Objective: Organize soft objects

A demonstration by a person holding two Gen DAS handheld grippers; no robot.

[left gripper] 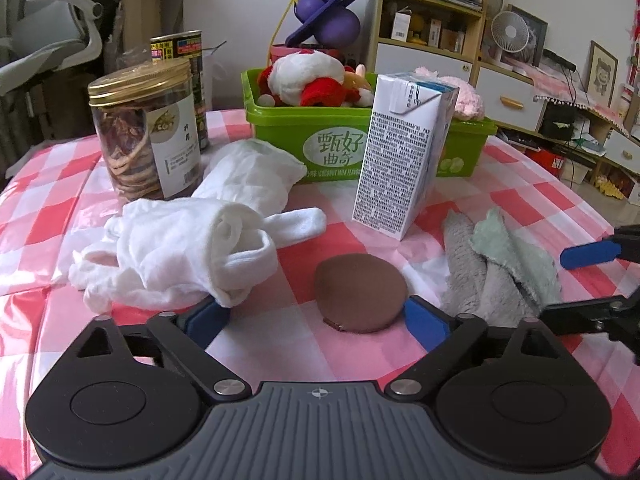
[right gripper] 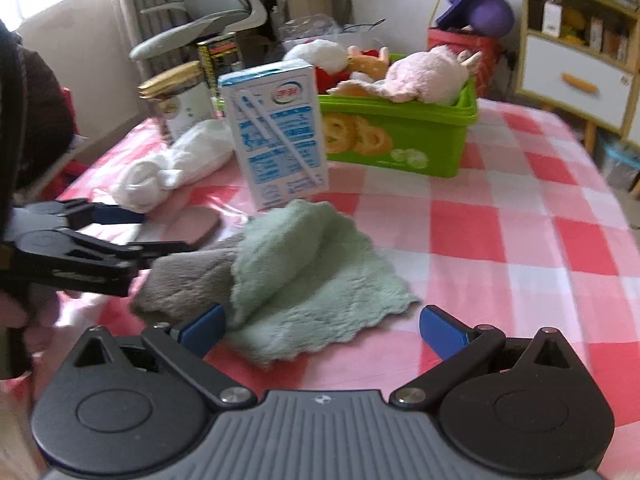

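My left gripper (left gripper: 318, 322) is open low over the checked tablecloth, with a brown oval puff (left gripper: 360, 292) lying between its blue pads; the right pad is close beside the puff's edge. A heap of white cloths and socks (left gripper: 180, 256) lies just to its left. My right gripper (right gripper: 324, 332) is open around the near edge of a mint-green fluffy cloth (right gripper: 304, 272), which overlaps a grey cloth (right gripper: 188, 280). A green bin (left gripper: 280, 136) at the back holds plush toys (left gripper: 304, 76), among them a pink one (right gripper: 424, 72).
A milk carton (left gripper: 400, 160) stands upright between the cloths and the bin. A gold-lidded jar (left gripper: 144, 132) and a dark can (left gripper: 188, 48) stand at the back left. Shelves, a fan and an office chair surround the table.
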